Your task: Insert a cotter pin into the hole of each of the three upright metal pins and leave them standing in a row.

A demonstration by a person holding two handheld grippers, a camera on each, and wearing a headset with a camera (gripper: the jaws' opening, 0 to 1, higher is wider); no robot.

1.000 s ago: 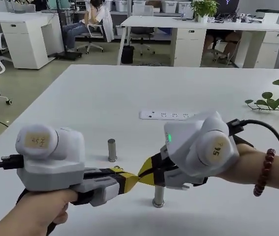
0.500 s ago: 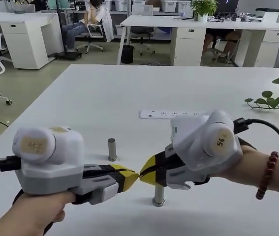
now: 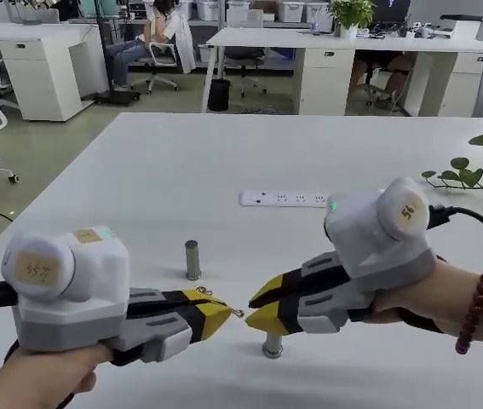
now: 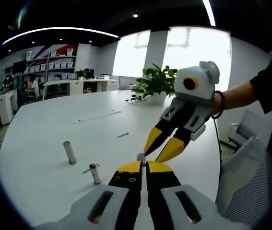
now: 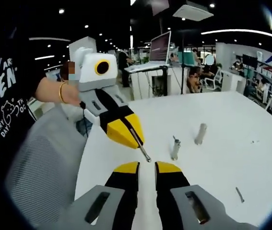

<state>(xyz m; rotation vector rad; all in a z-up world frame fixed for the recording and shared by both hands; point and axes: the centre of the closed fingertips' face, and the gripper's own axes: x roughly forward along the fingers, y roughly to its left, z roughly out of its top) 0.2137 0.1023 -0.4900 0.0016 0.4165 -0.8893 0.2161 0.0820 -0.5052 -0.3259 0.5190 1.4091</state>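
Backing off to the right, the right gripper (image 3: 250, 308) had left the left gripper (image 3: 227, 313), so the yellow tips that met half a second earlier stood just apart above the white workbench (image 3: 181, 170). The right jaws were spread with nothing between them. The left jaws were pressed together on a cotter pin (image 5: 140, 145), its thin shank poking past the tips toward the right gripper. The near metal pin (image 3: 272, 345) stood just below the right gripper's tips, which hid all but its foot in the head view. In the left gripper view its top peeked over the left jaws. The far metal pin (image 4: 69, 152) and middle metal pin (image 4: 95, 173) stood upright beyond. A sliver stuck sideways from the middle one, too small to identify. Their holes could not be made out.
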